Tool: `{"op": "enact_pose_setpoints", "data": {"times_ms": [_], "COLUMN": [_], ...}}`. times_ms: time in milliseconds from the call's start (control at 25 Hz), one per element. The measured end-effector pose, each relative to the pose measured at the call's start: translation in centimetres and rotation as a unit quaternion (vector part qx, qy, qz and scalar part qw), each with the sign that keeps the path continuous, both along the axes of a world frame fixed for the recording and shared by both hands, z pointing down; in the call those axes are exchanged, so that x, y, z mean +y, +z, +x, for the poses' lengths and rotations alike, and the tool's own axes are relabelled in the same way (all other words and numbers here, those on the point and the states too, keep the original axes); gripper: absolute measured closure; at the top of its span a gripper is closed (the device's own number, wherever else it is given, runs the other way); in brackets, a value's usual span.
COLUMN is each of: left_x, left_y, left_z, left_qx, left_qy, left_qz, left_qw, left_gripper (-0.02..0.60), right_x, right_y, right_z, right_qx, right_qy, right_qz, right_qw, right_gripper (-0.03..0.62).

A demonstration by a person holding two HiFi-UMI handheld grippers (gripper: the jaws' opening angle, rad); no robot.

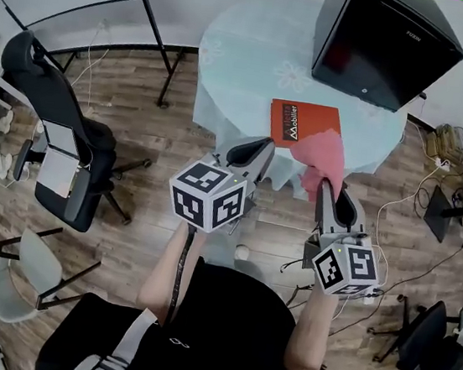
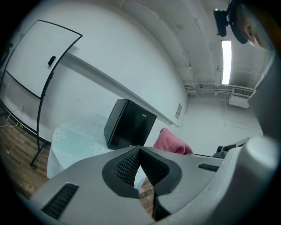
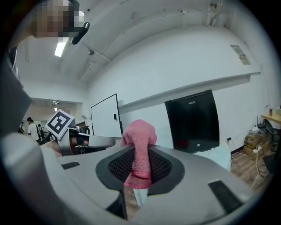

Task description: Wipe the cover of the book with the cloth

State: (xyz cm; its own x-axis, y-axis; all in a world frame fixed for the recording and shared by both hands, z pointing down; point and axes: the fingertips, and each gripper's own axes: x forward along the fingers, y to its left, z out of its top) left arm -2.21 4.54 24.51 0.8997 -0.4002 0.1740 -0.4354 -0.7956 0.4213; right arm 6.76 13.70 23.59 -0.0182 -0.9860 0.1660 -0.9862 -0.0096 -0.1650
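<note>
An orange-red book (image 1: 299, 119) lies flat near the front edge of the round table (image 1: 239, 62). My right gripper (image 1: 325, 184) is shut on a pink cloth (image 1: 319, 159) that hangs over the book's right front corner; the right gripper view shows the cloth (image 3: 138, 151) pinched between the jaws. My left gripper (image 1: 261, 152) is shut with nothing in it, held before the table's front edge, left of the cloth. In the left gripper view its jaws (image 2: 139, 169) meet and the cloth (image 2: 172, 142) shows beyond them.
A black box-shaped appliance (image 1: 381, 43) stands at the table's back right. An office chair (image 1: 61, 128) and a smaller chair (image 1: 29, 276) are to the left. A whiteboard stand (image 1: 154, 30) is behind the table, and cables (image 1: 431, 177) lie on the floor at right.
</note>
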Motion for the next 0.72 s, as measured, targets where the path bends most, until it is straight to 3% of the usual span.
{"op": "enact_pose_setpoints", "data": {"times_ms": [160, 360, 520, 720], "left_x": [-2.1, -5.8, -6.9, -12.0], "left_y": [2.8, 6.5, 7.7, 10.0], "left_z": [1.6, 6.1, 10.5, 11.2], "left_qx": [-0.006, -0.026, -0.04, -0.08], "left_qy": [0.005, 0.009, 0.053, 0.028], "left_qz": [-0.036, -0.086, -0.092, -0.104], "left_qw": [0.9993, 0.9959, 0.9935, 0.9909], "left_gripper": [0.566, 0.566, 0.566, 0.566], "right_x": [-1.9, -4.8, -8.6, -14.7], "right_y": [1.3, 2.8, 3.9, 5.9], "right_z": [1.6, 6.3, 8.0, 7.7], "right_qx": [0.003, -0.005, -0.018, -0.028], "right_qy": [0.004, 0.032, 0.029, -0.005], "right_qz": [-0.023, -0.051, -0.058, -0.085], "right_qw": [1.0, 0.998, 0.998, 0.996], "right_gripper": [0.516, 0.516, 0.516, 0.516]}}
